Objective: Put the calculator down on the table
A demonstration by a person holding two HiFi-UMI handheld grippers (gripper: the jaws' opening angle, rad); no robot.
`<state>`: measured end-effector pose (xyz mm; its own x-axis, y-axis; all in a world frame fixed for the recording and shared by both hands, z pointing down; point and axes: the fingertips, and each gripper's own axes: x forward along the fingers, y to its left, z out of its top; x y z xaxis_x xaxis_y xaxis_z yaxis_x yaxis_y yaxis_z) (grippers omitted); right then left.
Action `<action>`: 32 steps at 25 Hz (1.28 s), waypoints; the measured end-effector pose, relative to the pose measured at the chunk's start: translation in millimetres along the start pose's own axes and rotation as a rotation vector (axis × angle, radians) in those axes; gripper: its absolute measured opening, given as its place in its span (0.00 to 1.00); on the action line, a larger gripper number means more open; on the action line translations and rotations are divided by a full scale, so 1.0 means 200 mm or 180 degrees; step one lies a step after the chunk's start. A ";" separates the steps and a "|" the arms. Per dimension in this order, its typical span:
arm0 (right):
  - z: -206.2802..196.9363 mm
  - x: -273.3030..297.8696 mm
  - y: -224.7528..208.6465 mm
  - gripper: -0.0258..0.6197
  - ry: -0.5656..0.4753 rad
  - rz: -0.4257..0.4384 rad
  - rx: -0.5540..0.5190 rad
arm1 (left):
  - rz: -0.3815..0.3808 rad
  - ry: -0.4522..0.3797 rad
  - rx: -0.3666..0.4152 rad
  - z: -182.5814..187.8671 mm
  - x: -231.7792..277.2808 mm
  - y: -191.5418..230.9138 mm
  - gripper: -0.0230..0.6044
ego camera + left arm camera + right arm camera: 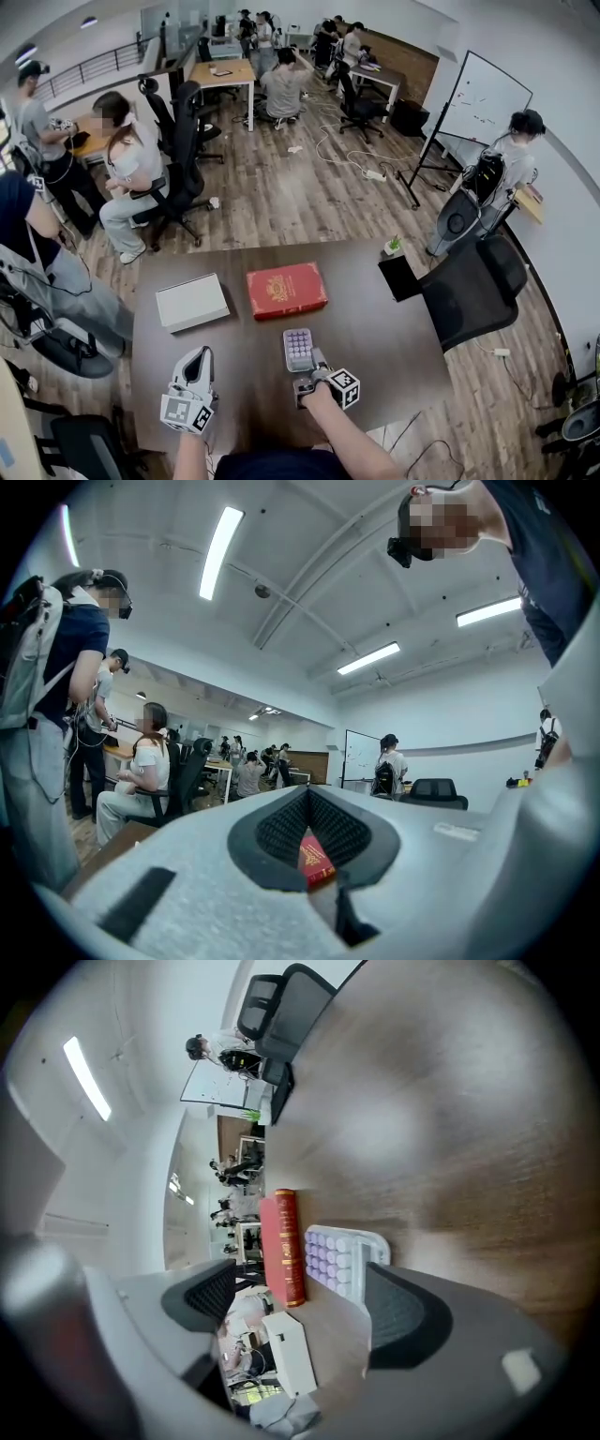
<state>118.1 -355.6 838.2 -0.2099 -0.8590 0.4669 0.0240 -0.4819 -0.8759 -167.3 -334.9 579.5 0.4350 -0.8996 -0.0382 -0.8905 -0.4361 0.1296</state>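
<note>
Calculator (298, 349): lies flat on the brown table (384, 323), pale lilac keys up, toward the near edge, one short end pointing at the person.

Right tongs (307, 372): stand wide apart just behind the calculator's near end, tilted down toward it. Grip nothing, with the pads off the casing.

Red book (286, 290): rests cover up just beyond the calculator, apart from it.

White box (191, 302): lies left of the red book, near but not touching.

Left tongs (195, 361): held level at the table's near left part, well apart from the calculator. Closed together on nothing, leaving only a slit between the pads, with the red book visible through it.

Black office chair (473, 286): stands beside the table's right edge.
</note>
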 end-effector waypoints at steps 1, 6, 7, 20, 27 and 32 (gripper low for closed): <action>0.02 -0.01 0.06 0.73 -0.0016 0.0148 -0.0019 | 0.0008 0.0002 -0.0005 0.00 0.00 0.00 0.03; 0.08 -0.11 0.48 0.72 0.0000 0.0971 -0.0330 | 0.0045 -0.0003 -0.0001 0.01 0.00 -0.01 0.03; 0.07 -0.14 0.57 0.72 0.0012 0.1118 -0.0363 | 0.0051 0.0012 -0.0005 0.01 0.00 -0.02 0.03; 0.10 -0.49 1.09 0.71 0.0017 0.2230 -0.0890 | 0.0035 0.0087 0.0050 0.04 0.01 -0.08 0.03; 0.20 -0.62 1.16 0.71 -0.0076 0.2375 -0.1205 | 0.0086 0.0130 0.0020 0.01 0.01 -0.10 0.03; 0.19 -0.67 1.19 0.70 -0.0156 0.2231 -0.2235 | 0.0078 0.0141 0.0043 -0.01 0.02 -0.13 0.03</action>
<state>188.4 -362.0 573.0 -0.3285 -0.9245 -0.1935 -0.4603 0.3356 -0.8219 -142.0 -327.9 577.5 0.4182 -0.9083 0.0088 -0.9026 -0.4144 0.1166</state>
